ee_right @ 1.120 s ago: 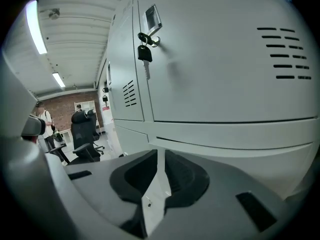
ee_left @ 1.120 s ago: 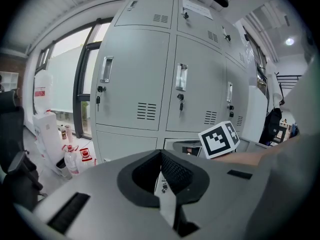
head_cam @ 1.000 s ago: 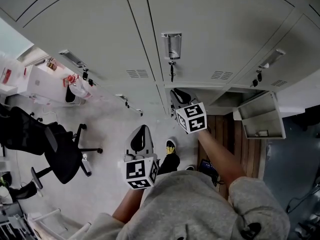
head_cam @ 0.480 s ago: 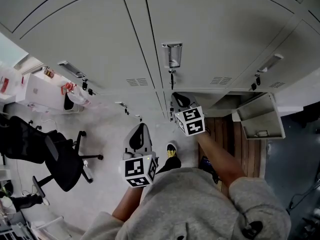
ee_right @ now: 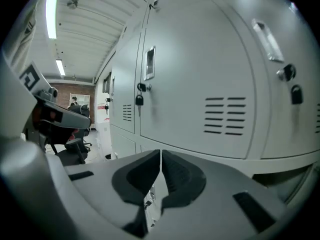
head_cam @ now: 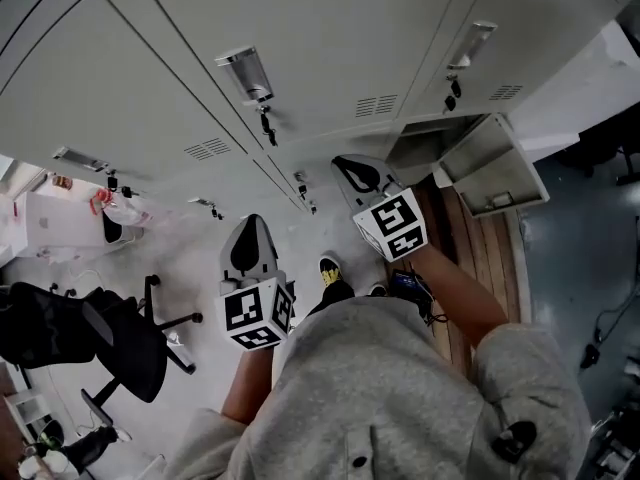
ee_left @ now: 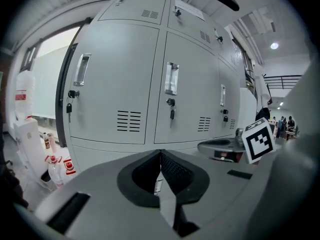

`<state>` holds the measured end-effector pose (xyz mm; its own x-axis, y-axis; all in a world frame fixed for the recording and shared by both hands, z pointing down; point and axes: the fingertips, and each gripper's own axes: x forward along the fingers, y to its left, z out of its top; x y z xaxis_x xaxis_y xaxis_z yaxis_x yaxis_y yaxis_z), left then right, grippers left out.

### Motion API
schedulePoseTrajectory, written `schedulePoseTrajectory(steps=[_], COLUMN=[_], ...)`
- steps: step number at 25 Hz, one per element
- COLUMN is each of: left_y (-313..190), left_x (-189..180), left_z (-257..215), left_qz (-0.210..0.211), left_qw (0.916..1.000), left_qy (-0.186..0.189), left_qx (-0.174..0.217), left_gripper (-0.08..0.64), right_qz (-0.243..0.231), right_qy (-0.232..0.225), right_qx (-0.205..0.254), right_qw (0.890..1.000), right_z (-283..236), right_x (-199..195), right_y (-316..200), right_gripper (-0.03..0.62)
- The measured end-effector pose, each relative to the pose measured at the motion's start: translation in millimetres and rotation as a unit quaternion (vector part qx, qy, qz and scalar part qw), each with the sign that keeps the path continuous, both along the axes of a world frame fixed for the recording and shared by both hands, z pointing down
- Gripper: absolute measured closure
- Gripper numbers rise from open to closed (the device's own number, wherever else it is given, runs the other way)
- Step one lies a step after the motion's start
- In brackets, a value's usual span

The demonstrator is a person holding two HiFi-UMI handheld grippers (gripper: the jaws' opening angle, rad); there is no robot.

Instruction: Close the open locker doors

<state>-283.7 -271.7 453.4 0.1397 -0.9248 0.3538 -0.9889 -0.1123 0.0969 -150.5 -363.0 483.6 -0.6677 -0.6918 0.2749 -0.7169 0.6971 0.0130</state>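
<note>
The locker doors (head_cam: 340,28) are pale grey, the marker cubes (head_cam: 392,226) black-and-white checked, the office chair (head_cam: 70,333) black, and the wooden flooring (head_cam: 485,258) brown.

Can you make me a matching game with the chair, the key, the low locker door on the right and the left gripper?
Things:
1 chair
2 key
3 low right locker door
4 left gripper

States:
A shut, empty
B swung open
C standing on the floor
D dangling

Pairs: 1-C, 2-D, 3-B, 4-A
</note>
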Motion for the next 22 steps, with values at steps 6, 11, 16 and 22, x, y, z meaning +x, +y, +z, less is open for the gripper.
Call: schedulePoseTrajectory(steps=[6,11,16,22], left_y=[12.5,29.5,60.1,85.3], left_x=[39.7,86.1,142.5,196.7], left_z=[-15.0,-18.3,-9.4,-6.7], left_qz=[0.021,0.054,0.085,0.114], left_qw=[0.9996,0.9982,0.9962,0.9930], left_qy=[-0.007,-0.009,-0.006,-0.029], left_qx=[0.019,0.024,0.014,0.007], left_gripper=[0.549,0.549,0.549,0.551], right_qz=[0.056,0.124,0.190,0.228], right_qy=[-0.016,-0.021,-0.025,-0.040], right_qx=[0.038,0.063,0.040,0.027], right_qw=[0.998,0.990,0.981,0.973], right_z=[-54.9,-79.4,-56.3,-46.4], right_x=[99.4,188.6,267.5,328.2], right_y=[43.0,88.5,138.0,174.5], right_gripper=[0.555,0.555,0.555,0.555])
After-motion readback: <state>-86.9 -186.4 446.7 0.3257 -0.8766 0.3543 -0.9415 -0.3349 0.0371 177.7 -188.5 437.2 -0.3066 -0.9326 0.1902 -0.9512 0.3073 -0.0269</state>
